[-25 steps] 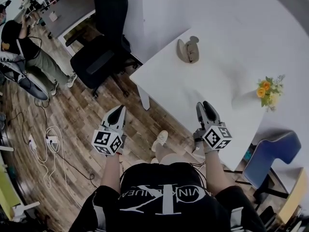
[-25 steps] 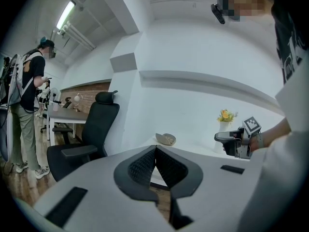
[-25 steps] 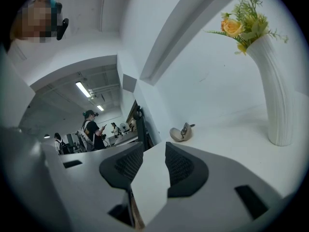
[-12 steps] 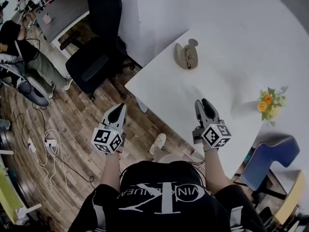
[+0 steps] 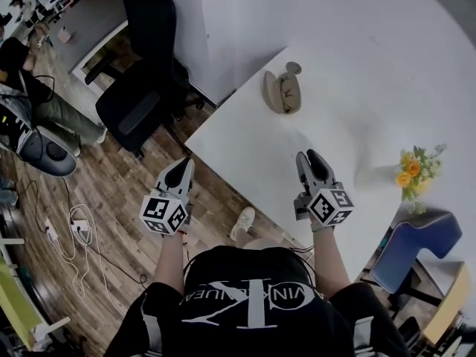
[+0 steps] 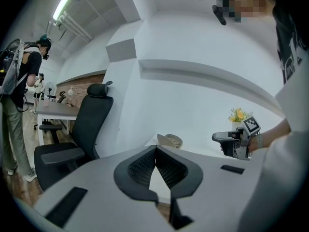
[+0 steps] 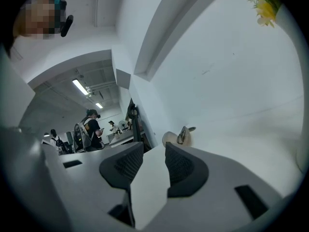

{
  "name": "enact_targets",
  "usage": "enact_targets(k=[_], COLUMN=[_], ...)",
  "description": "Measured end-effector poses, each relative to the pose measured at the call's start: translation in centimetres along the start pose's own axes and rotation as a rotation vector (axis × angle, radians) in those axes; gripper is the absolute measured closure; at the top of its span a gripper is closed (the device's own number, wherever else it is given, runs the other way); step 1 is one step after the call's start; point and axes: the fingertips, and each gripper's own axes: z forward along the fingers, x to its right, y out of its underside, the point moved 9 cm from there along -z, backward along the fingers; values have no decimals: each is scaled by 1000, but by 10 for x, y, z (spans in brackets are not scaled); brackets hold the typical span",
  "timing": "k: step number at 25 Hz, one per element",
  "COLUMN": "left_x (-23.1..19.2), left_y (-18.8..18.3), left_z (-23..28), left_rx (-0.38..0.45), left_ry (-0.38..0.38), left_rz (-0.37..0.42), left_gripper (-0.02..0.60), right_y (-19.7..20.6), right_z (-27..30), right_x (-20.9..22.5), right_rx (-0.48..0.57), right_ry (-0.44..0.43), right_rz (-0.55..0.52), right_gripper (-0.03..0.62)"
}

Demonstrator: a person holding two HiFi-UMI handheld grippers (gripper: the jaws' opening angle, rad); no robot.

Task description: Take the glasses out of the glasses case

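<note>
Holding: a person has one gripper in each hand, both raised at the near side of the white table (image 5: 245, 143).
Left gripper (image 5: 184, 168): the jaws are closed, their tips meet and nothing is between them. It hangs over the wooden floor (image 5: 111, 192), just outside the table edge.
Right gripper (image 5: 307, 158): the jaws are apart with a clear gap, and only the table surface shows through it. It is above the table, near the edge on the person's side.
Glasses case (image 5: 274, 93): it lies open at the far corner of the table, well apart from both grippers.
Glasses (image 5: 289, 91): they rest in the open case; in the right gripper view a part of them rises above its rim.
Flowers (image 5: 413, 171): yellow and orange, at the right side of the table.
Office chair (image 5: 141, 95): black, on the floor to the left of the table.
Blue chair (image 5: 410, 245): beyond the table's right end.
</note>
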Motion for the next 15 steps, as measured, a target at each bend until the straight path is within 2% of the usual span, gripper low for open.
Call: enact_targets(k=[7, 15], left_x=[-2, -18], left_y=[-5, -3], left_z=[29, 53], left_rx=[-34, -67], left_ry=[37, 27], left_rz=[15, 8], left_gripper=[566, 566], right_y=[-1, 0], right_z=[17, 44], right_x=[11, 19], right_rx=[-8, -26], right_ry=[7, 2], right_rz=[5, 1], right_gripper=[468, 467])
